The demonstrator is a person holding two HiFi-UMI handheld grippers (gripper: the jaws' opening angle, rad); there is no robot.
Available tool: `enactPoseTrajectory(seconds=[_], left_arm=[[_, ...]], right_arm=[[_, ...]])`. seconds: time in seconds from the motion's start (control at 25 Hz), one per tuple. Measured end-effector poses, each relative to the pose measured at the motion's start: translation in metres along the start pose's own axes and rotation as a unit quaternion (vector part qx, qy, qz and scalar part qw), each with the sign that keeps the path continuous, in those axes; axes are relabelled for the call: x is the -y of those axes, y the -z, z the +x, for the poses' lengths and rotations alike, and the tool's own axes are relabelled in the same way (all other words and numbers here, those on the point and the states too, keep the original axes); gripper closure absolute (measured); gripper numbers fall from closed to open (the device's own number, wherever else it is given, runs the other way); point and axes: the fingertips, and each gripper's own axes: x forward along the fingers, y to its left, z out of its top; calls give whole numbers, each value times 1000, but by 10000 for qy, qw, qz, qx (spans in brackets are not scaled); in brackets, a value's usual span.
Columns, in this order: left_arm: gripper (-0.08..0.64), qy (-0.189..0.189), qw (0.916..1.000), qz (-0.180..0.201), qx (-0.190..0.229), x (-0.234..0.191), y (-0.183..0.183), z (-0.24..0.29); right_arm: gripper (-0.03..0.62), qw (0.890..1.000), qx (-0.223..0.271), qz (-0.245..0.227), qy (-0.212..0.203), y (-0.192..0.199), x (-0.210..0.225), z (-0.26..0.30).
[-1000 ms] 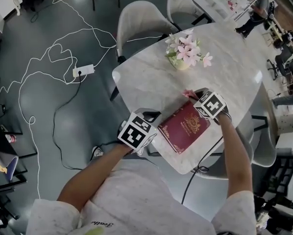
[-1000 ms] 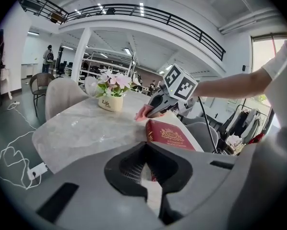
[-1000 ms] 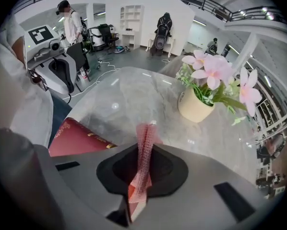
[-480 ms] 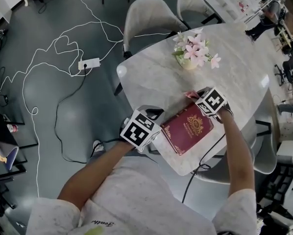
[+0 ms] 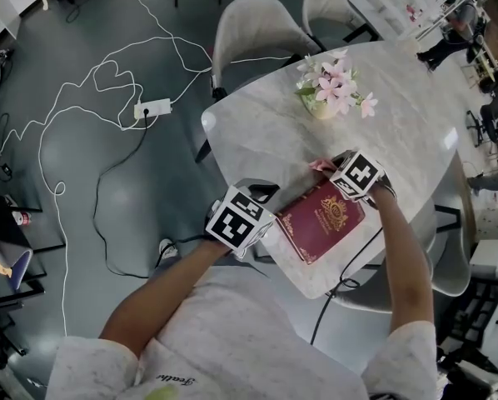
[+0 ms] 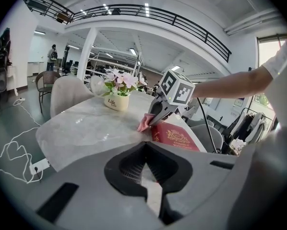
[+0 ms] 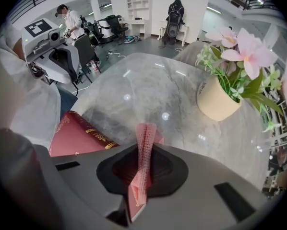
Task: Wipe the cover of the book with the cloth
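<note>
A dark red book (image 5: 320,222) with gold print lies flat near the front edge of the marble table (image 5: 266,140). My right gripper (image 5: 327,167) is at the book's far corner, shut on a pink cloth (image 5: 319,166). In the right gripper view the cloth (image 7: 144,147) sticks up as a folded strip between the jaws, with the book (image 7: 78,135) down to the left. My left gripper (image 5: 264,211) sits at the book's near left corner by the table edge. Its jaws (image 6: 146,176) stand nearly together, and only a thin pale strip shows between them.
A pot of pink flowers (image 5: 324,98) stands further back on the table, beyond the cloth. Pale chairs (image 5: 253,32) ring the table's far side, and another (image 5: 449,248) is on the right. White cables and a power strip (image 5: 153,107) lie on the floor to the left.
Almost nothing has moved: the right gripper and cloth stay at the book's far corner, the left gripper holds still, and my head view has drifted slightly.
</note>
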Motion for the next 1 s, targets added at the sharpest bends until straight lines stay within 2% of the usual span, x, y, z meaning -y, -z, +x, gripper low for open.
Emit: enactPoseTrajectory(seconds=[1.0], left_arm=[[552, 36, 10000, -12, 87, 2, 11, -24]], right_arm=[[577, 9997, 36, -162, -198, -24, -49, 5]])
